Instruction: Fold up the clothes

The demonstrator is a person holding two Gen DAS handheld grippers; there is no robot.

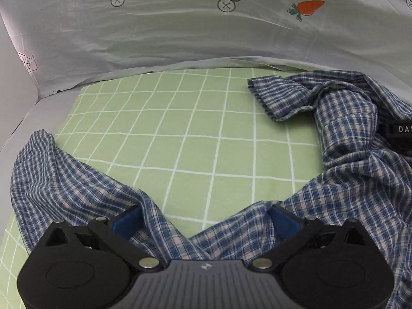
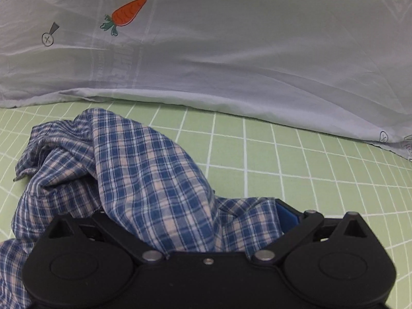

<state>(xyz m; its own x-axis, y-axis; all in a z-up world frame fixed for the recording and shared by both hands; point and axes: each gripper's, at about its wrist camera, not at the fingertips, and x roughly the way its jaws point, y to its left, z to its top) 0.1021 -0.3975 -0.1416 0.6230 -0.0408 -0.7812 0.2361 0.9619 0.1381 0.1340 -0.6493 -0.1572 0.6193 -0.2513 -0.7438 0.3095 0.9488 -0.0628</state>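
A blue and white plaid shirt (image 1: 355,180) lies crumpled on a green checked sheet (image 1: 193,128). In the left wrist view my left gripper (image 1: 206,221) has its blue pads (image 1: 128,221) wide apart, with shirt fabric bunched between and over them. The shirt's sleeve (image 1: 278,97) lies spread at the upper right. In the right wrist view the shirt (image 2: 144,170) is heaped over my right gripper (image 2: 206,221). Only its right blue pad (image 2: 285,213) shows; the left finger is hidden under cloth. The jaws stand wide.
A pale grey quilt with carrot prints (image 1: 206,25) lies bunched along the far side of the bed; it also shows in the right wrist view (image 2: 257,51). A white wall or board (image 1: 13,82) stands at the left. The other gripper's black body (image 1: 399,134) shows among the shirt folds at right.
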